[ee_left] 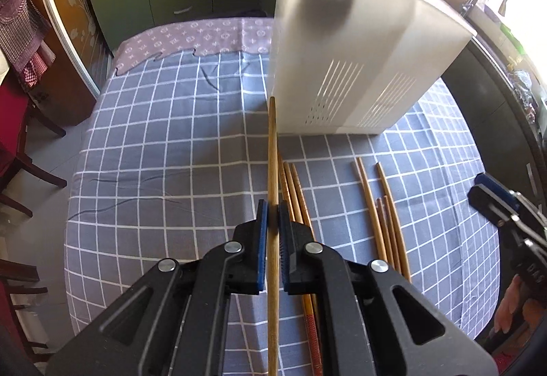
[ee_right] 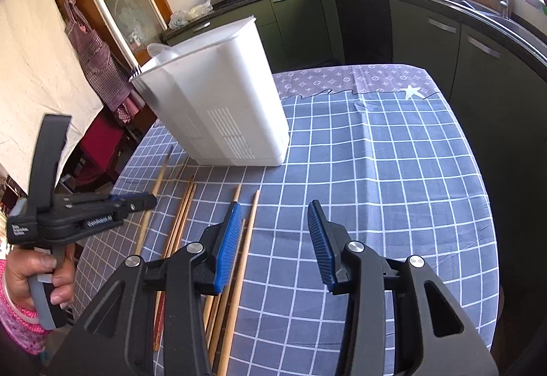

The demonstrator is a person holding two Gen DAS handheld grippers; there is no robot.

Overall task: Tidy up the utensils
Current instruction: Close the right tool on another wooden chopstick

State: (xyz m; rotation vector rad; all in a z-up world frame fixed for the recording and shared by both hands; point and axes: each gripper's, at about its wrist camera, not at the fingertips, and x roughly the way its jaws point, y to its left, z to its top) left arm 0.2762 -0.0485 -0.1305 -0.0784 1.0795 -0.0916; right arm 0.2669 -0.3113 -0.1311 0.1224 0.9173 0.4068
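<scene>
My left gripper (ee_left: 272,208) is shut on a wooden chopstick (ee_left: 272,153) and holds it above the checked tablecloth, its tip pointing at the base of the white utensil holder (ee_left: 359,44). Several more chopsticks (ee_left: 386,215) lie on the cloth below and to the right. In the right wrist view my right gripper (ee_right: 277,225) is open and empty above the cloth, with loose chopsticks (ee_right: 239,259) under its left finger. The holder (ee_right: 218,102) stands ahead on the left, and the left gripper (ee_right: 136,201) shows at the left with its chopstick (ee_right: 159,181).
The table (ee_right: 393,171) has a blue checked cloth over a purple patterned one. Dark green kitchen cabinets (ee_right: 444,44) and a sink counter run behind and to the right. Dark wooden chairs (ee_left: 30,171) stand left of the table.
</scene>
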